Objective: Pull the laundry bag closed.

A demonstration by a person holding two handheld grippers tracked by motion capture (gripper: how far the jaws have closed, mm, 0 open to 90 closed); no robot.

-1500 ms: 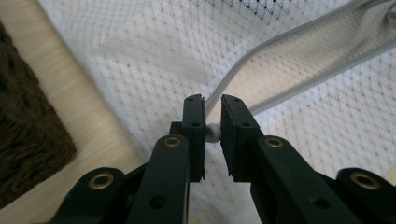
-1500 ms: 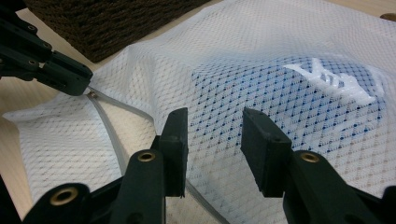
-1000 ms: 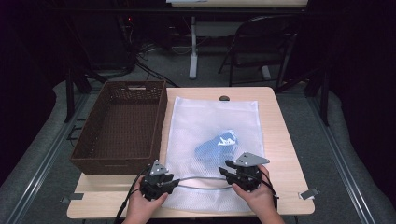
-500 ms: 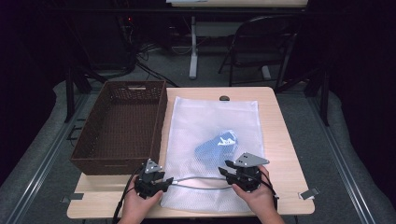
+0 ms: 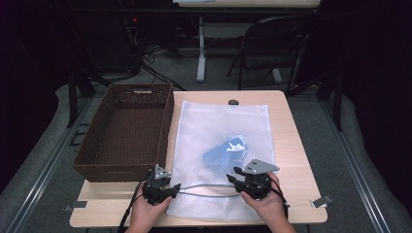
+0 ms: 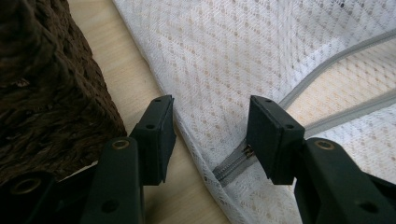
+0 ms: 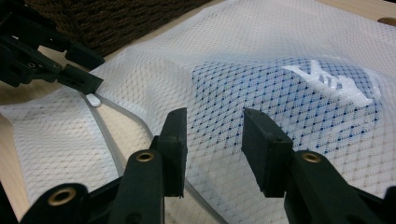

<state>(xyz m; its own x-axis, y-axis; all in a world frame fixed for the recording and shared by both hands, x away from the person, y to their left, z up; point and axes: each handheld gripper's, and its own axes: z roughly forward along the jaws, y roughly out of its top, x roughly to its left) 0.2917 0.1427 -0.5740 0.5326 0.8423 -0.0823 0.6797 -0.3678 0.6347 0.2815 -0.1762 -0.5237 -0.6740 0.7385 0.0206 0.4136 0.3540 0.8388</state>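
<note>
Straddling zipper end (image 6: 232, 164), left gripper (image 6: 211, 133) parted

High view overhead facing forward, both claw views close, sharing the mesh bag (image 5: 221, 145).

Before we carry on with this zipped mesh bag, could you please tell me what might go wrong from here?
1. The left gripper has just been opening, its jaws astride the zip end without pressing, so the mesh bag may slip free.
2. The basket sits close beside that gripper and could be bumped.
3. The right gripper is open over the mesh and may snag it above the blue garment.
</note>
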